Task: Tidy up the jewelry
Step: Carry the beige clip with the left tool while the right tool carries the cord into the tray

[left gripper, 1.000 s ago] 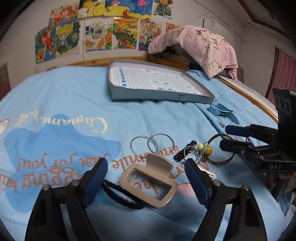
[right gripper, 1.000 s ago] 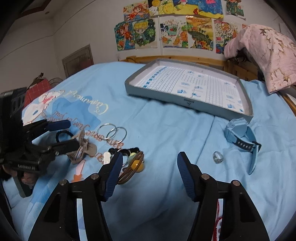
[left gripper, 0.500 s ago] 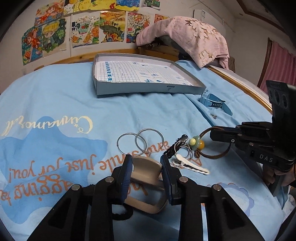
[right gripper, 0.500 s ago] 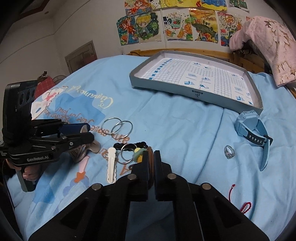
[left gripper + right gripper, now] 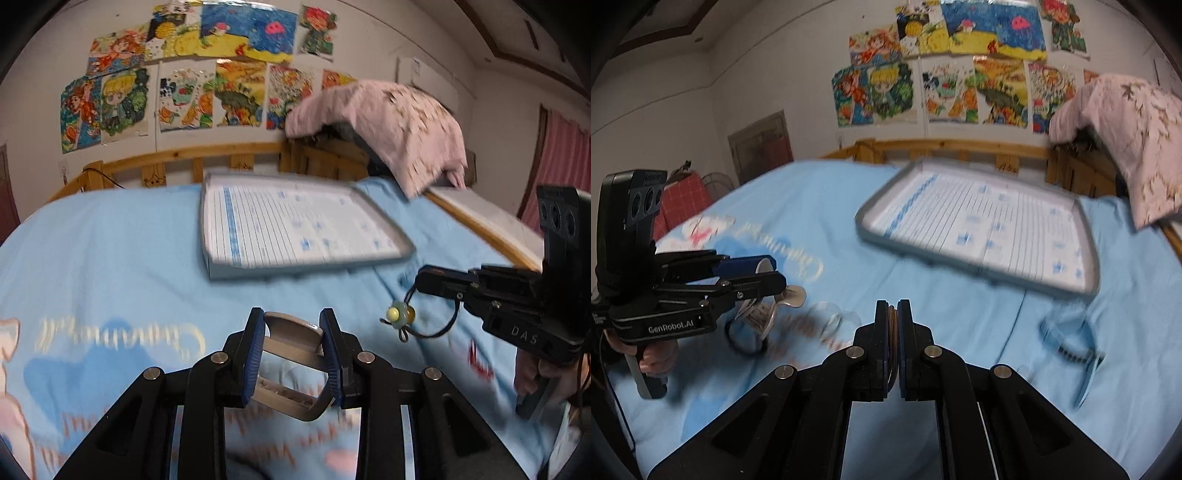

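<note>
Two pieces of jewelry are held above the bed.

The beige hair claw (image 5: 291,363) is clamped in the left hand-held gripper (image 5: 291,360), and the brown cord bracelet (image 5: 434,321) with beads is pinched in the right hand-held gripper (image 5: 893,341), whose jaws are nearly together. The grey tray (image 5: 1087,236) is seen beyond, on the blue bed sheet (image 5: 812,206).

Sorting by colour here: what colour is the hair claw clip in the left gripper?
Beige or taupe; the hair claw clip shows best in the left wrist view.
</note>
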{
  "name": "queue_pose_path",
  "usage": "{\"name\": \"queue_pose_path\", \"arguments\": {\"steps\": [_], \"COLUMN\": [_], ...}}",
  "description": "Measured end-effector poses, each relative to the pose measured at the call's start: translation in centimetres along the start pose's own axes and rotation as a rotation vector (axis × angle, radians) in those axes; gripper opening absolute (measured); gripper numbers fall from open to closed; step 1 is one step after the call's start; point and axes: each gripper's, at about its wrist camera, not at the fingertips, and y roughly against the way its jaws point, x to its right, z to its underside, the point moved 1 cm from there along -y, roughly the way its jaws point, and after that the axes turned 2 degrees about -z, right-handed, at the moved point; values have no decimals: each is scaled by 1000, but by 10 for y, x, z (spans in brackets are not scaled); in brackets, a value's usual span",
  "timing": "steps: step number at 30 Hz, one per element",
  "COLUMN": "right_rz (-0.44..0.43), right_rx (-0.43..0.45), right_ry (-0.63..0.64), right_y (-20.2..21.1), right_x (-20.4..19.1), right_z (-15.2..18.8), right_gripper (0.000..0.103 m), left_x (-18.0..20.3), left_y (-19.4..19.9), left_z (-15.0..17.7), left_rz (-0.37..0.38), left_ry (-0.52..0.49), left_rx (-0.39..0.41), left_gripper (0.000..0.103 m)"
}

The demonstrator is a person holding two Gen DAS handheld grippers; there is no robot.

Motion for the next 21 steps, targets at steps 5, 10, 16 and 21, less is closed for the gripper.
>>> {"name": "queue_pose_path", "arguments": {"steps": [5,10,16,21], "right_rz": [36,93,101,114], "right_rx": [14,25,12,-28], "right_ry": [-67,-80,-92,-104], "right_y": [-35,-84,-125,-146], "right_x": [33,57,70,75], "right_z": [-46,-73,-80,-67], "right_gripper": [4,4,4,5], "left_x": [-16,-29,-29,-26], "left_y": [-41,-93,-134,-151], "left_z": [-46,-74,-72,-59], "left_rz": [-44,-71,-94,-100], "left_ry": [71,137,157,156], "left_rx": [59,66,37,-10], "left_gripper": [29,29,29,29]}}
